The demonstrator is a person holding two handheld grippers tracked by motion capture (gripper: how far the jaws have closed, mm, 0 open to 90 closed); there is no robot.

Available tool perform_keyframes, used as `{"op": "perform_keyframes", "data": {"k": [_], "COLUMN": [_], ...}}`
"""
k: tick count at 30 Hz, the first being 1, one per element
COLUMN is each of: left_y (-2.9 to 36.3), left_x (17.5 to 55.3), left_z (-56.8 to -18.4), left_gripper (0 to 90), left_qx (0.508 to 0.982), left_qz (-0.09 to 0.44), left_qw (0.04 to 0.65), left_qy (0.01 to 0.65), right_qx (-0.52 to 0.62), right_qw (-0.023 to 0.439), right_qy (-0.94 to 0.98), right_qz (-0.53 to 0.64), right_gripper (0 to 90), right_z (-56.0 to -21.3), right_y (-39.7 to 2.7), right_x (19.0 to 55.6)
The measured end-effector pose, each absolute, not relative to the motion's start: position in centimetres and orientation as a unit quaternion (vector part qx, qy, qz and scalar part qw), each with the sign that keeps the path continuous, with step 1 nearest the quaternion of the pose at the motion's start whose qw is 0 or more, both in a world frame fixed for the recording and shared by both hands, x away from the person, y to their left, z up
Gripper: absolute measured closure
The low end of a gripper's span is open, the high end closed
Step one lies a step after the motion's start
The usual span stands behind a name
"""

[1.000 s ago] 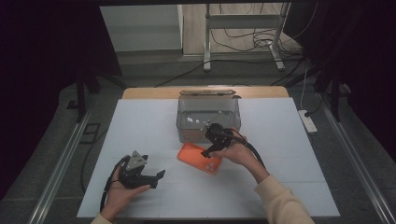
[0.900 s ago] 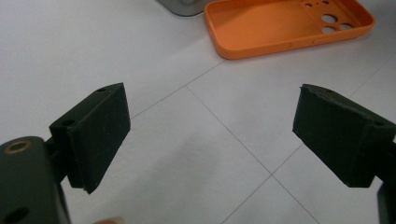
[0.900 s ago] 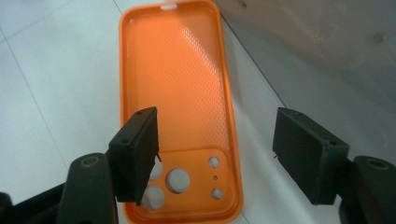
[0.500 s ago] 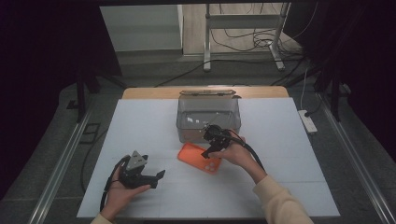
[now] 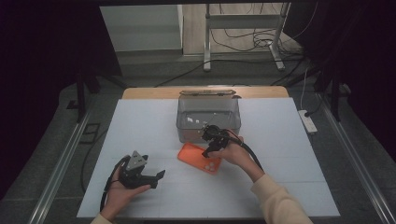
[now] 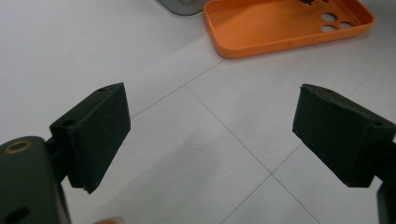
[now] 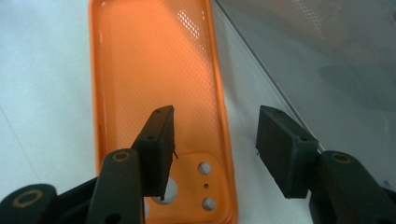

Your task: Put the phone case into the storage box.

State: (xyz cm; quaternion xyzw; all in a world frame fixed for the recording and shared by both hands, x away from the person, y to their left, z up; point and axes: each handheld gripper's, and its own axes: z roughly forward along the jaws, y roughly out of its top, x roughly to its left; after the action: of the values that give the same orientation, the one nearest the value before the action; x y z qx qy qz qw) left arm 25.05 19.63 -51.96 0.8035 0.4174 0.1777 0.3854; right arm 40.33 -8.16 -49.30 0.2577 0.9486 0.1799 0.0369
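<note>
- White tabletop (image 5: pixel 140 126), dark room beyond.
- Orange phone case (image 7: pixel 154 84): light, thin, flexible, likely slippery.
- Right gripper (image 7: pixel 215 140) closing astride its side wall, not yet pinching.
- Left gripper (image 6: pixel 210 135) apart, empty.

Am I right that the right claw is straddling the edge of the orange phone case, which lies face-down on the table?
Not quite. The phone case lies hollow side up, its inside showing in the right gripper view. The rest holds: the right claw straddles its edge, one pad inside the case and one outside; the jaws have just been closing.
</note>
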Motion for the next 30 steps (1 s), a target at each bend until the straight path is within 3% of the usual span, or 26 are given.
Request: {"op": "perform_keyframes", "data": {"k": [11,30], "left_y": [19.57,19.57], "left_x": [25.01,24.93], "left_z": [-51.98,-51.90], "left_gripper": [11.3,12.1], "left_qx": [0.804,0.802], "left_qz": [0.178,0.183], "left_qw": [0.385,0.389], "left_qy": [0.416,0.415], "right_qx": [0.266,0.261], "right_qw": [0.032,0.024], "right_qy": [0.949,0.951], "right_qz": [0.168,0.161], "right_gripper": [55.3,76.8], "right_z": [-49.71,-49.74], "right_y": [-8.18,-7.98], "right_x": [40.77,41.15]}}
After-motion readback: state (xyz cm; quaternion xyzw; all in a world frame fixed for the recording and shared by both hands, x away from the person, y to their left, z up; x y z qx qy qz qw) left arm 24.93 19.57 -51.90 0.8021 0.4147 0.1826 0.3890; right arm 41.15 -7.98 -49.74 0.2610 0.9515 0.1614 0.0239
